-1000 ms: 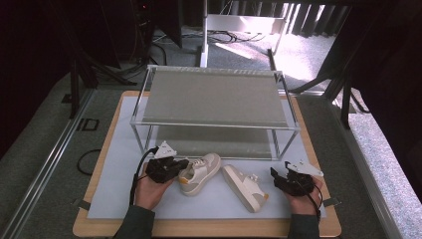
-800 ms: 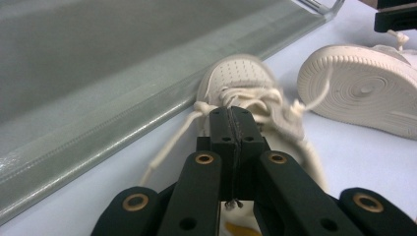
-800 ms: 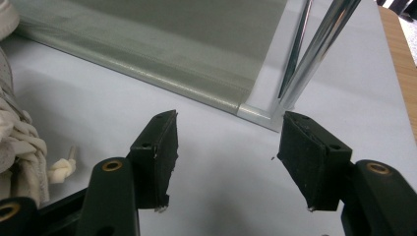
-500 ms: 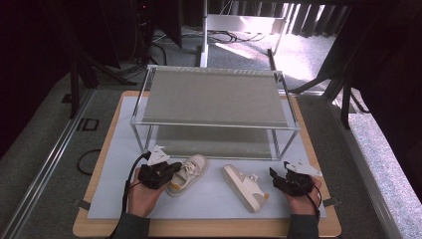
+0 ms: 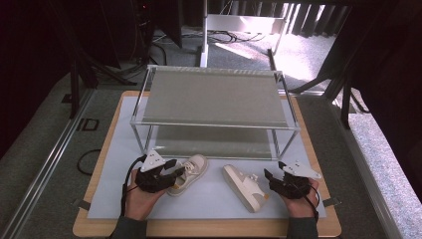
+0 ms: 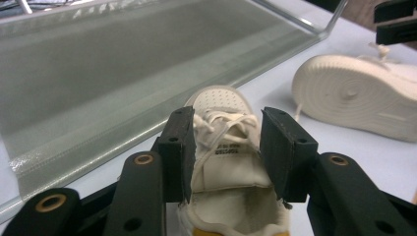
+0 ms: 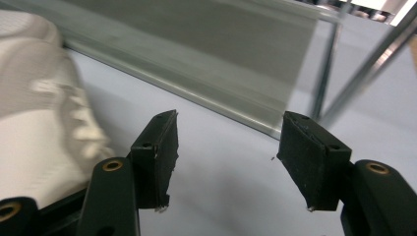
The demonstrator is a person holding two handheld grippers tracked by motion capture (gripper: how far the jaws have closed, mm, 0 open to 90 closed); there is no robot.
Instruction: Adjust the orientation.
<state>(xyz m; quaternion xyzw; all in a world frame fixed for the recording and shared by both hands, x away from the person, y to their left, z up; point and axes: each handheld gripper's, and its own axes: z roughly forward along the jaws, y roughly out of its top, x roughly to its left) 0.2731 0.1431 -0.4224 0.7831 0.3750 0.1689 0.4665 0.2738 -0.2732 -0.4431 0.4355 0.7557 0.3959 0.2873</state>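
The left gripper (image 6: 225, 157) held the heel end of an upright cream shoe (image 6: 223, 147) between its jaws, with the rack (image 5: 214, 99) beyond its toe. The right gripper (image 7: 236, 162) stood wide open, gripping nothing. The second shoe (image 5: 245, 186) lay on its side just beside this gripper's left jaw.

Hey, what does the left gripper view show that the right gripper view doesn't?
Left gripper view alone: the left claw closed on the upright shoe at its collar, laces and tongue label readable, plus the tipped shoe's sole. Right gripper view alone: the right claw open over bare mat, with a rack leg close ahead. Both share the glass-and-wire rack's lower shelf and a pale shoe.
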